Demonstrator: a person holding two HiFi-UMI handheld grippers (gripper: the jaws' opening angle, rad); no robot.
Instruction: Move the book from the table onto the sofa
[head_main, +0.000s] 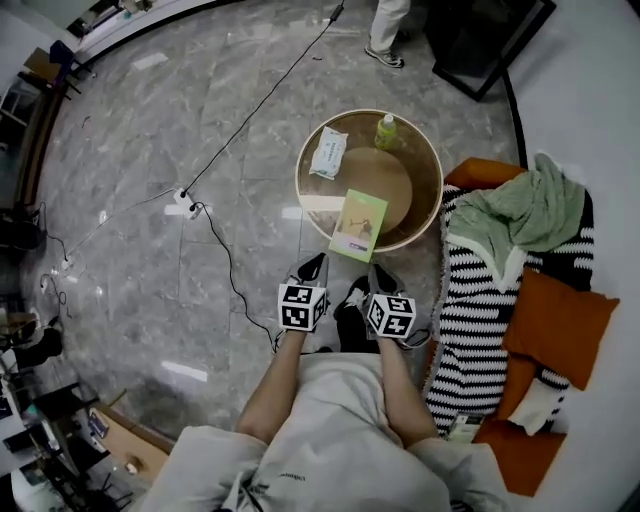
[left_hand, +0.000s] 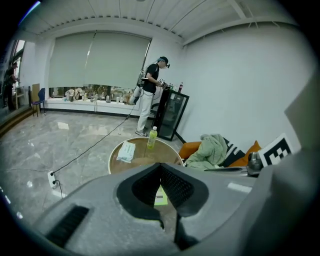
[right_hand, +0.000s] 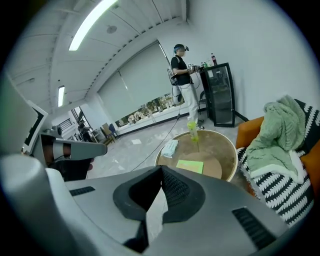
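Note:
A thin green book (head_main: 358, 224) lies on the near edge of the round wooden table (head_main: 298, 180), sticking out a little over the rim. Both grippers hover side by side just short of it, empty. My left gripper (head_main: 315, 262) points at the book's near left corner and my right gripper (head_main: 378, 272) at its near right corner. In the left gripper view the jaws of the left gripper (left_hand: 160, 164) meet at the tips, with the book (left_hand: 160, 196) behind them. The right gripper (right_hand: 161, 167) is shut too, and the book (right_hand: 190, 166) lies ahead. The orange sofa (head_main: 480, 175) stands right of the table.
On the table are a wipes packet (head_main: 328, 152) and a green bottle (head_main: 386, 131). The sofa carries a striped blanket (head_main: 470, 300), a green blanket (head_main: 525, 215) and an orange cushion (head_main: 560, 320). A cable and power strip (head_main: 185, 203) lie on the floor at left. A person (left_hand: 150, 95) stands beyond the table.

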